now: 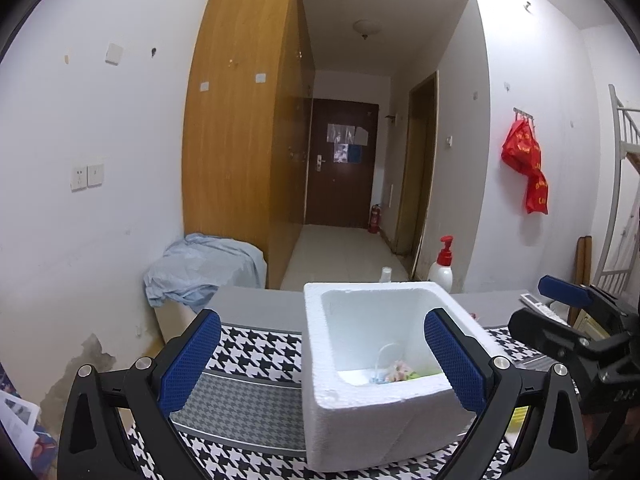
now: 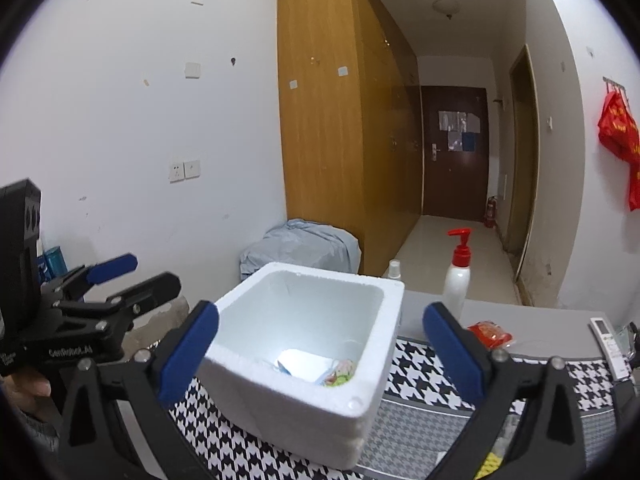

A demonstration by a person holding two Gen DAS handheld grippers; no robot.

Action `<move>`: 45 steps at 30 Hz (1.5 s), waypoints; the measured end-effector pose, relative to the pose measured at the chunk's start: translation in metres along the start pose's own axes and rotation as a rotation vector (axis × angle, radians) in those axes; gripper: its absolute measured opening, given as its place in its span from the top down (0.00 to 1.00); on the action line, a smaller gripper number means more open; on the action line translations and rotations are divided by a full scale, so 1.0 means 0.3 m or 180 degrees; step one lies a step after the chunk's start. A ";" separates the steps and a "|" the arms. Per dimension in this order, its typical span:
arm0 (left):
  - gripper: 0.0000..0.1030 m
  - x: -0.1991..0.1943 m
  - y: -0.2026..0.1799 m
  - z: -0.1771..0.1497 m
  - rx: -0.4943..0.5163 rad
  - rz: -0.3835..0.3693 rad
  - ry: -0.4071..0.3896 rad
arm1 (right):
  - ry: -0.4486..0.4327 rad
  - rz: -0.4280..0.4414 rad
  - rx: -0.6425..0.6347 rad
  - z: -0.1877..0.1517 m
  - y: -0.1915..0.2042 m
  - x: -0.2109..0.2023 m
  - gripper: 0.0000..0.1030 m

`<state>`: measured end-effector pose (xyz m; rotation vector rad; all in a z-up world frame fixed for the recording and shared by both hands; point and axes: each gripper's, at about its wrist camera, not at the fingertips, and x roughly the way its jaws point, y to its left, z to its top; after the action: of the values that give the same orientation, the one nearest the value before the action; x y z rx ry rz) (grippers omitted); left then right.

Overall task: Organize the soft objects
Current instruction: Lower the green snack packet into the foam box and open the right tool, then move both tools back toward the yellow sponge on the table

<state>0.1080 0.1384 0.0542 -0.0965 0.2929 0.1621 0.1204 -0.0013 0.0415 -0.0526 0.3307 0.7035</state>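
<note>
A white foam box (image 1: 360, 412) stands on a houndstooth mat (image 1: 248, 360). Small soft items (image 1: 396, 372) lie at its bottom; in the right wrist view the box (image 2: 288, 408) shows a white pouch (image 2: 300, 362) and a colourful soft item (image 2: 340, 372). My left gripper (image 1: 320, 356) is open and empty, raised in front of the box. My right gripper (image 2: 320, 352) is open and empty, also in front of the box. Each gripper shows in the other's view: the right one (image 1: 568, 312), the left one (image 2: 108, 284).
A white pump bottle with a red top (image 2: 458, 280), a small clear bottle (image 2: 394, 270) and a red packet (image 2: 490, 334) sit on the grey table behind the mat. A remote (image 2: 608, 344) lies at right. A blue-covered bin (image 1: 204, 272) stands by the wardrobe.
</note>
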 end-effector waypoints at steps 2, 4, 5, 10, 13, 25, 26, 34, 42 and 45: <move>0.01 -0.009 -0.016 0.002 0.0024 -0.0011 -0.0007 | -0.0017 0.0012 0.0009 -0.002 -0.003 -0.019 0.00; 0.01 -0.017 -0.032 0.002 0.0050 -0.0013 0.0002 | -0.0029 0.0027 0.0029 -0.003 -0.009 -0.037 0.00; 0.01 -0.020 -0.043 0.002 0.0057 -0.0021 0.0005 | -0.0040 0.0024 0.0029 -0.002 -0.012 -0.045 0.00; 0.01 -0.050 -0.070 0.005 0.0055 -0.0075 -0.0025 | -0.0094 0.0019 0.0002 -0.008 -0.017 -0.085 0.00; 0.01 -0.066 -0.098 0.006 0.0087 -0.0112 -0.0040 | -0.0121 -0.0003 -0.0019 -0.016 -0.020 -0.112 0.00; 0.01 -0.131 -0.203 -0.001 0.0202 -0.0343 -0.0101 | -0.0224 -0.0119 -0.0050 -0.048 -0.042 -0.222 0.00; 0.01 -0.136 -0.214 -0.004 0.0213 -0.0375 -0.0110 | -0.0223 -0.0130 -0.0044 -0.051 -0.044 -0.230 0.00; 0.01 -0.159 -0.270 -0.034 0.0290 -0.0536 -0.0137 | -0.0267 -0.0309 0.0056 -0.094 -0.070 -0.299 0.00; 0.01 -0.167 -0.287 -0.087 0.0226 -0.0737 -0.0173 | -0.0275 -0.0478 0.0095 -0.147 -0.090 -0.335 0.00; 0.01 -0.158 -0.307 -0.099 0.0269 -0.0752 -0.0146 | -0.0243 -0.0543 0.0112 -0.166 -0.102 -0.337 0.00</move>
<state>0.0708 0.0376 0.0465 -0.0430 0.2402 -0.0822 0.0541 -0.0958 0.0242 -0.0202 0.2618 0.5290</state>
